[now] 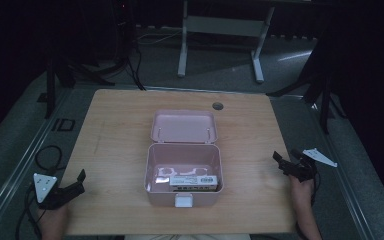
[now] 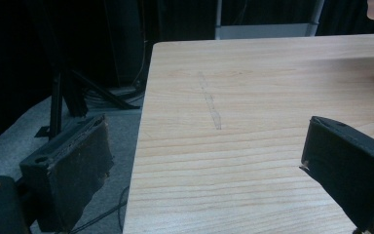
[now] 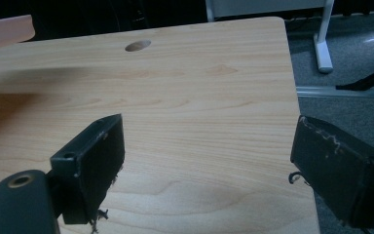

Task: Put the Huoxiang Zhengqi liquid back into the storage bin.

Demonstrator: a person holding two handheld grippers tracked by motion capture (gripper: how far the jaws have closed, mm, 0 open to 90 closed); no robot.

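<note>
- In the left gripper view our two black jaws stand wide apart at the lower corners of the frame, with nothing between them but bare wood and the table's left edge; one worn pad (image 2: pixel 85 161) shows frayed rubber.
- In the right gripper view the jaws are likewise spread wide and empty, the table's right edge running down between them and a round cable hole (image 3: pixel 138 46) sitting in the upper left of the frame.
- In the high view our left gripper (image 1: pixel 75 184) rests at the lower left of the table (image 1: pixel 115 130), and our right gripper (image 1: pixel 287 164) sits at the right edge, a little higher in the frame. Both are well apart from the box.
- The pink box (image 1: pixel 184 172) stands in the middle of the frame, its lid (image 1: pixel 183 126) thrown back and lying open above the body. Inside, toward the lower part of the tub, lies a white packet (image 1: pixel 192 181) with printed labelling; we cannot read what it is. A white latch (image 1: pixel 183 201) hangs on the front wall.
- We judge that we are at a rest point between steps: neither gripper has started for the box.
- The next move, as we read it, calls for bringing one gripper inward over the open tub, or up to the lid's far rim, while the other steadies the body near the latch.
</note>
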